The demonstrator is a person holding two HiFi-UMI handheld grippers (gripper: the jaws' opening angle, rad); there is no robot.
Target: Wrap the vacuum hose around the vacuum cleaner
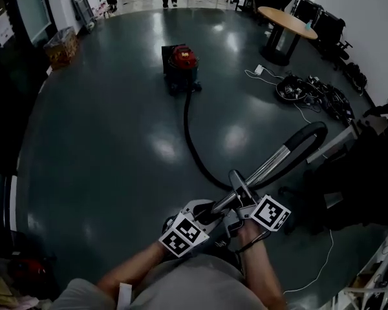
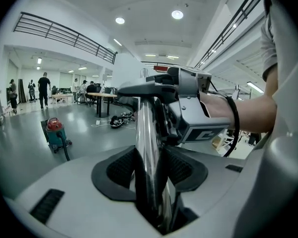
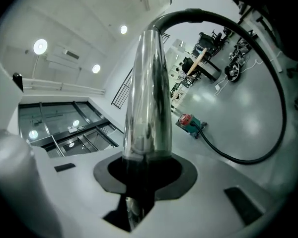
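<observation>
Head view: left gripper [image 1: 213, 208] and right gripper [image 1: 240, 189], fingers [image 2: 121, 170] pinching chrome wand [image 1: 271, 163]; hose [image 1: 191, 141] trails across floor [image 1: 103, 147] to distant vacuum cleaner [image 1: 181, 66]. Risk: smooth wand slipping; slack hose kinking.

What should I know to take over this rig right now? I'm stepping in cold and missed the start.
Left gripper: shut on the metal tube.
Right gripper: shut on the same tube, next to the left one.
Vacuum cleaner: stands well away across the floor.
Hose: runs from the cleaner along the floor and arcs up into the tube.
Done: tube lifted.
Left: nothing is wrapped yet; probably carry the tube over and wind the hose round the cleaner.
</observation>
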